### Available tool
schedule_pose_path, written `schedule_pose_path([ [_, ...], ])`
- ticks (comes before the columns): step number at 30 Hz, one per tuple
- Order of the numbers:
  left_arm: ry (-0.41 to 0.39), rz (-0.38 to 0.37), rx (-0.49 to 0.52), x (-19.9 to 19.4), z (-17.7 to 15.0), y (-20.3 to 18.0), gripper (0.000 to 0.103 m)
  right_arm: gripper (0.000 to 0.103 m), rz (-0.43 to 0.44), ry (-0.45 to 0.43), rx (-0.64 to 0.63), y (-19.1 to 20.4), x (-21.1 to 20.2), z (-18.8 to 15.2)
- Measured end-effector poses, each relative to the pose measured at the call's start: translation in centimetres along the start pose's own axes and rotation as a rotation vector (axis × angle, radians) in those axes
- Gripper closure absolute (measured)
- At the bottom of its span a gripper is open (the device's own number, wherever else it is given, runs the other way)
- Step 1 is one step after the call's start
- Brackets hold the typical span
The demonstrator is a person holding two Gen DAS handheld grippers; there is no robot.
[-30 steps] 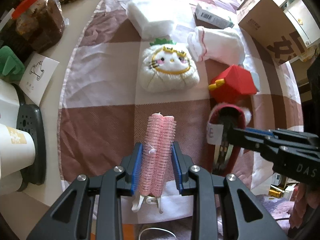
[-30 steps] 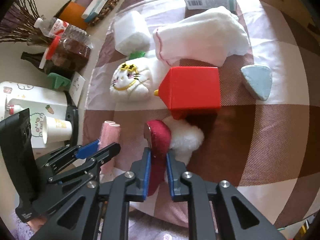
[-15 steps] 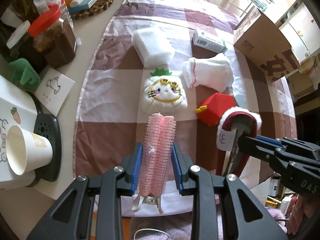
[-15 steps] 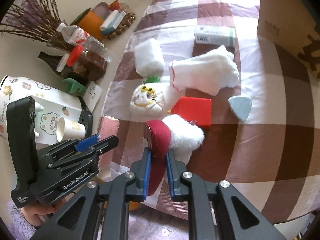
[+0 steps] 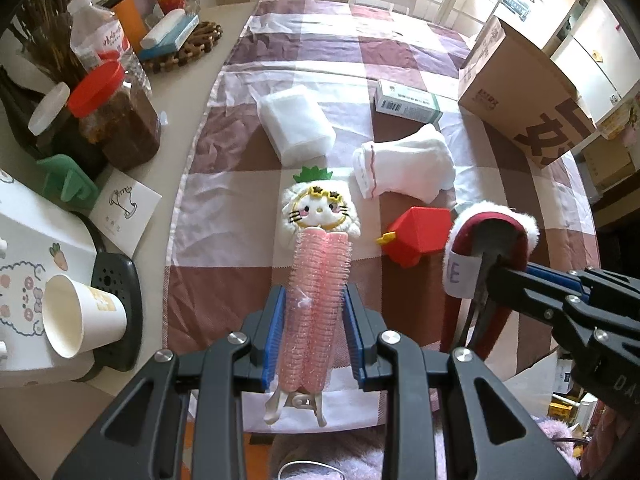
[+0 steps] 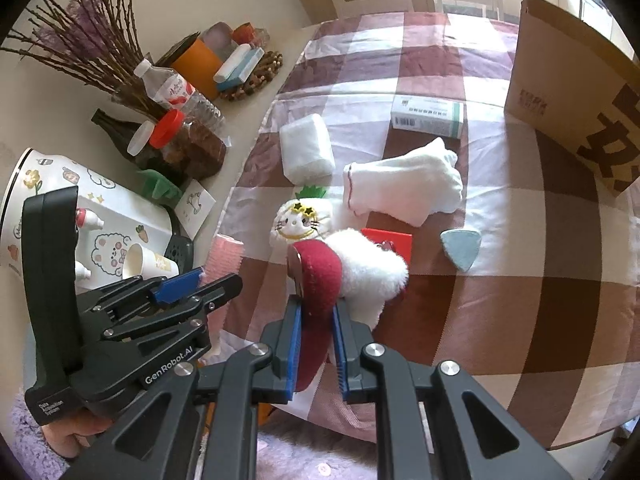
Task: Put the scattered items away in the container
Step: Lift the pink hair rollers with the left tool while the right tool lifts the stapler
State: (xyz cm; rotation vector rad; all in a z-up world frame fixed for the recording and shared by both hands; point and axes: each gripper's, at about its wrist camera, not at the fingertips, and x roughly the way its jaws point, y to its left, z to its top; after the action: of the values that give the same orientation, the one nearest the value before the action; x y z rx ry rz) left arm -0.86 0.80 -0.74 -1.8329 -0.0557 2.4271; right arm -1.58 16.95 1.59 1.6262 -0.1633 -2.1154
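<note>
Fingers of the left gripper (image 5: 314,336) are clamped on the pink hair rollers (image 5: 318,300), blue pads flat against both sides, rollers sticking out forward past the tips and clear of the table (image 5: 224,32). Right gripper (image 6: 318,344) is pinched tight on the red band of the fur-trimmed headband (image 6: 320,280), white fluff bulging to the right of the pads; in the left view the band's free legs hang loose below the grip.

Both loads look airborne, so my read is the step in hand is the carry to the cardboard box (image 5: 520,92) at the far right of the cloth.

To do it well:
- keep both grips closed until over the box mouth; rollers are a light bundle and could slip out forward if tilted further down
- go high enough that the dangling headband legs clear the red toy house (image 5: 420,232), white sock (image 5: 404,164) and plush cat (image 5: 320,212)
- box opening isn't visible from here, so confirm the mouth before letting go
- stagger the two arms; they sit close side by side
</note>
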Motion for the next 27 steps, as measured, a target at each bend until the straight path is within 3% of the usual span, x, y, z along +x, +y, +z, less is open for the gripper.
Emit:
schedule_pose_path([
  [27, -0.023, -0.018, 0.154, -0.1, 1.8, -6.9, 0.075, 0.088, -0.063, -0.082, 0.090, -4.4, -3.8, -1.2],
])
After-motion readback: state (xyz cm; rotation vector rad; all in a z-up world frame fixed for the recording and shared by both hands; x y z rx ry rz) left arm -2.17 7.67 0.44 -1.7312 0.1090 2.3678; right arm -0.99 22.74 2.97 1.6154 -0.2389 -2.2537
